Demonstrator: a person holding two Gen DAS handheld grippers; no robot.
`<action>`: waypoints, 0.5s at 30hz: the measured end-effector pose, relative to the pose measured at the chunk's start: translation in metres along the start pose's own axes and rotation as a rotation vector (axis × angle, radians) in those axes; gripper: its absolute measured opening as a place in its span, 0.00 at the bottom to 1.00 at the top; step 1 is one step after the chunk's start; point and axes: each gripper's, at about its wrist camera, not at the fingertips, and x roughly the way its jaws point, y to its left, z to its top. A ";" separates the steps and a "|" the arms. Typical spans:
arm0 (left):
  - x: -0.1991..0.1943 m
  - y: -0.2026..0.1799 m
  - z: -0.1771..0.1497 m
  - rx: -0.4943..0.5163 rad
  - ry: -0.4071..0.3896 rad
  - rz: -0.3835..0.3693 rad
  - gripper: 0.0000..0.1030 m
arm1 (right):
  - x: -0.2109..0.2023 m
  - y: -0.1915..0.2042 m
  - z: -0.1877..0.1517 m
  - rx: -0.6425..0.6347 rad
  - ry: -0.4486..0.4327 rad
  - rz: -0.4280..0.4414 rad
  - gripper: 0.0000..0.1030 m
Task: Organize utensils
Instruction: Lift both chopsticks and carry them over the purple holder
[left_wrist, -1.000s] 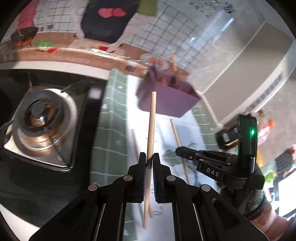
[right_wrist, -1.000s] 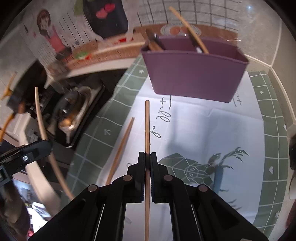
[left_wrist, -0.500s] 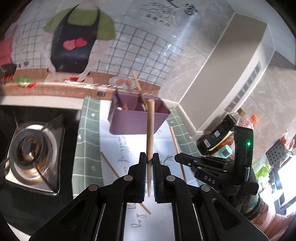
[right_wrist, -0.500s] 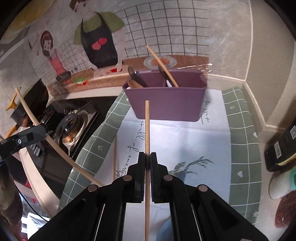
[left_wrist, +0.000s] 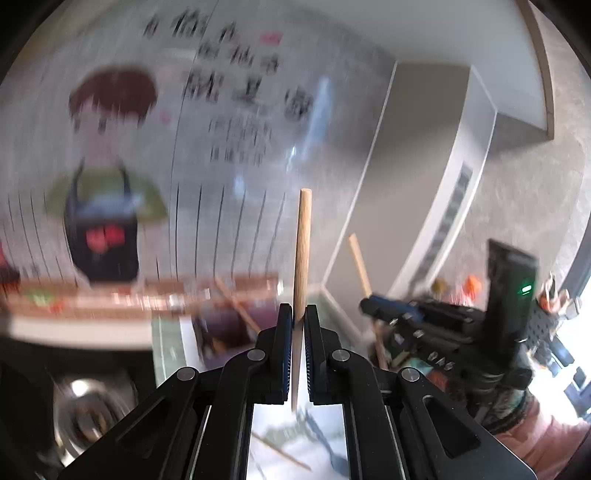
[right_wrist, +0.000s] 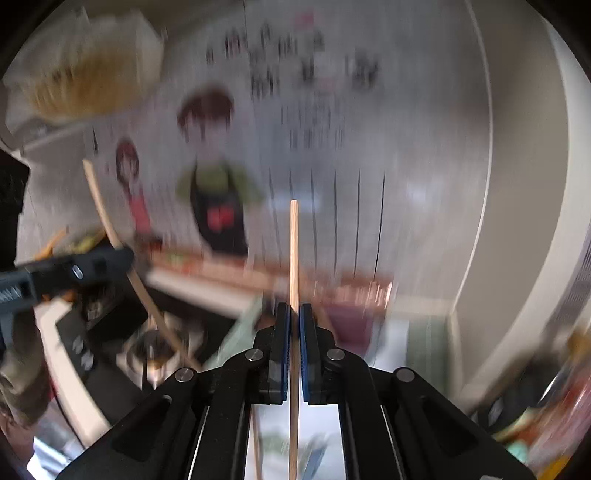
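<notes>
My left gripper (left_wrist: 296, 314) is shut on a wooden chopstick (left_wrist: 302, 251) that sticks up past its fingertips. My right gripper (right_wrist: 294, 314) is shut on a thinner wooden chopstick (right_wrist: 294, 254), also pointing upward. Both are raised high above the counter, and both views are blurred. The purple utensil holder (left_wrist: 236, 325) sits low ahead with sticks in it, and shows as a purple smear (right_wrist: 351, 325) in the right wrist view. Each view catches the other gripper: the right one (left_wrist: 373, 301) with its stick, the left one (right_wrist: 122, 258) with its stick. A loose chopstick (left_wrist: 280, 454) lies on the mat below.
A tiled wall with cartoon stickers (left_wrist: 107, 206) fills the background. The gas burner (right_wrist: 155, 350) lies at lower left, a grey-white wall unit (left_wrist: 443, 206) on the right. Bottles and small items (right_wrist: 535, 413) crowd the right end of the counter.
Both grippers have risen well above the counter with their chopsticks still held. The holder has dropped low in both views and the wall now fills them.
</notes>
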 end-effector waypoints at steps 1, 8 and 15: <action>-0.001 -0.002 0.010 0.013 -0.017 0.009 0.06 | -0.003 -0.001 0.014 -0.012 -0.040 -0.007 0.04; 0.016 -0.005 0.058 0.029 -0.108 0.093 0.06 | 0.018 -0.015 0.064 -0.027 -0.138 -0.013 0.04; 0.064 0.015 0.041 0.010 0.017 0.117 0.07 | 0.045 -0.030 0.047 -0.002 -0.069 0.007 0.04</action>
